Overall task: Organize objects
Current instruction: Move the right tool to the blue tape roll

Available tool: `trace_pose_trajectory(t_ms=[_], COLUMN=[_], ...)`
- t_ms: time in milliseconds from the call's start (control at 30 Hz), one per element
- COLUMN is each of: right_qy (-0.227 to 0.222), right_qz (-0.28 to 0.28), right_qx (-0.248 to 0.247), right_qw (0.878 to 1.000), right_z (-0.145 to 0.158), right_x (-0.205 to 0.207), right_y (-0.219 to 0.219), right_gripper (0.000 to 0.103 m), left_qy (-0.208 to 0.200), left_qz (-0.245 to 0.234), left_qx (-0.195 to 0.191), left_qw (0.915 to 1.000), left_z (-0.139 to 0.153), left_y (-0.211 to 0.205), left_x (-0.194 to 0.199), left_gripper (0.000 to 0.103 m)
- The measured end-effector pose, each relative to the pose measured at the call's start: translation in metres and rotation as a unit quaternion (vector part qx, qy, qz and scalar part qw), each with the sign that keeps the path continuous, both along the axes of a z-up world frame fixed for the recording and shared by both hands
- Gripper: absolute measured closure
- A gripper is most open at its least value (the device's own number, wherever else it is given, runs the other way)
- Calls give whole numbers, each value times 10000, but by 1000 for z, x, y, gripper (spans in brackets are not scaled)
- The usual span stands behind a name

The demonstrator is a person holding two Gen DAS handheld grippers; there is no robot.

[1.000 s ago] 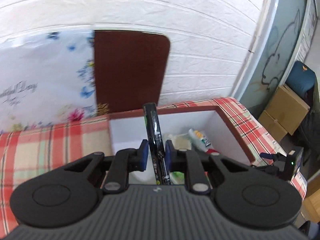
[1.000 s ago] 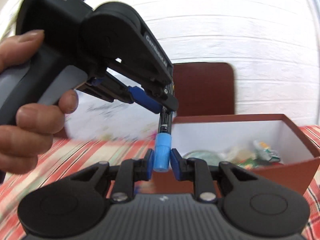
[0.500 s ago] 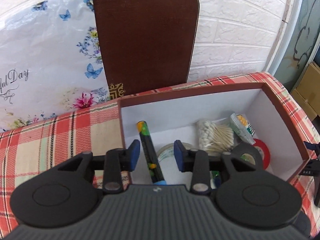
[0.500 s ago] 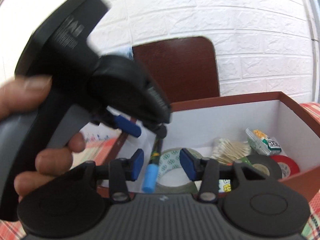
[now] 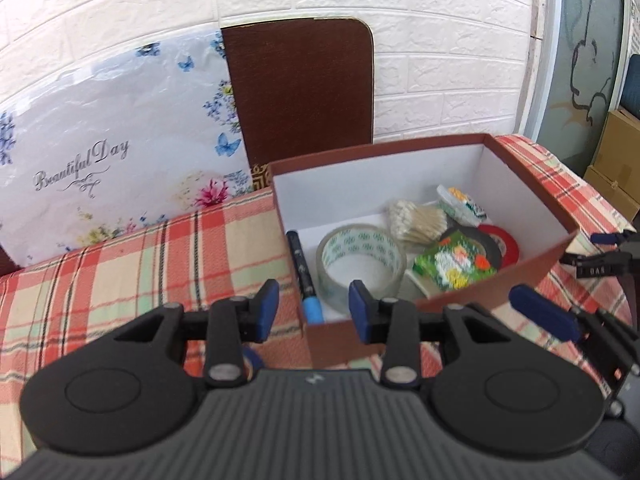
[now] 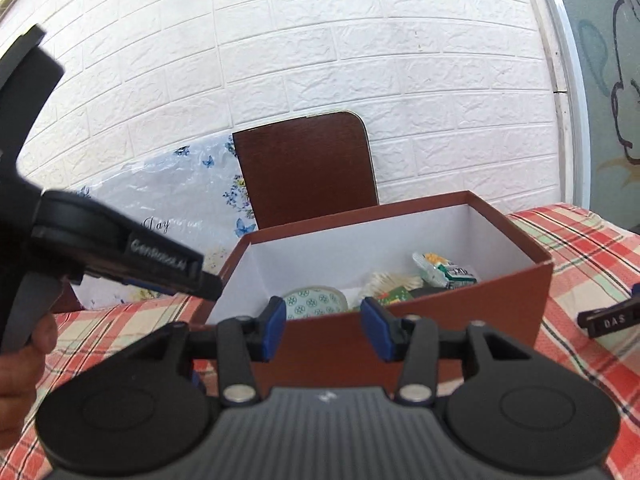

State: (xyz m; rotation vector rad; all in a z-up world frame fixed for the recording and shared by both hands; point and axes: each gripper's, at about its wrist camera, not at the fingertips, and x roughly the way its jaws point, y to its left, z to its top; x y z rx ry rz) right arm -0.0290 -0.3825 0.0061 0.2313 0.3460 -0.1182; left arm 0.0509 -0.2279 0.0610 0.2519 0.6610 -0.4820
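Note:
A brown box (image 5: 532, 184) with white inside walls stands on the plaid cloth. In it, along the left wall, lies a black marker (image 5: 302, 276) with a blue cap. My left gripper (image 5: 314, 312) hovers over the box's near left corner; its jaws are opening and nothing is between them. My right gripper (image 6: 323, 328) is open and empty in front of the box's near wall (image 6: 400, 332). One of its fingers (image 5: 544, 318) shows at the right of the left wrist view. A hand holds the left gripper (image 6: 200, 280) at the left of the right wrist view.
The box also holds a clear tape roll (image 5: 360, 260), cotton swabs (image 5: 416, 220), a green packet (image 5: 452, 268), a sachet (image 5: 460, 204) and dark and red tape rolls (image 5: 506, 244). Its brown lid (image 5: 300, 88) and a floral bag (image 5: 112, 140) lean on the brick wall. A black device (image 6: 608, 322) lies right of the box.
Both grippers were shut on the marker, left on the barrel, right on the cap. They opened, the marker dropped into the box, and both grippers drew back toward me.

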Motion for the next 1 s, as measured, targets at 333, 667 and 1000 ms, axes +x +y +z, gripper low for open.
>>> trace_pose_trajectory(t_ms=[333, 667, 1000], right_qy=[312, 509, 904], right_qz=[176, 422, 997], right_qx=[255, 216, -133], right_qw=[9990, 9976, 9908], right_z=[1, 1, -15], right_x=[-24, -28, -14], right_y=[10, 35, 81], right_gripper=[59, 58, 58], left_qy=[89, 134, 374], left_qz=[289, 624, 1159], left_qx=[98, 119, 11], left_qw=[9995, 9979, 9926], left_z=[-28, -45, -71], left_y=[39, 76, 132], left_x=[-33, -32, -4], left_gripper=[59, 55, 53])
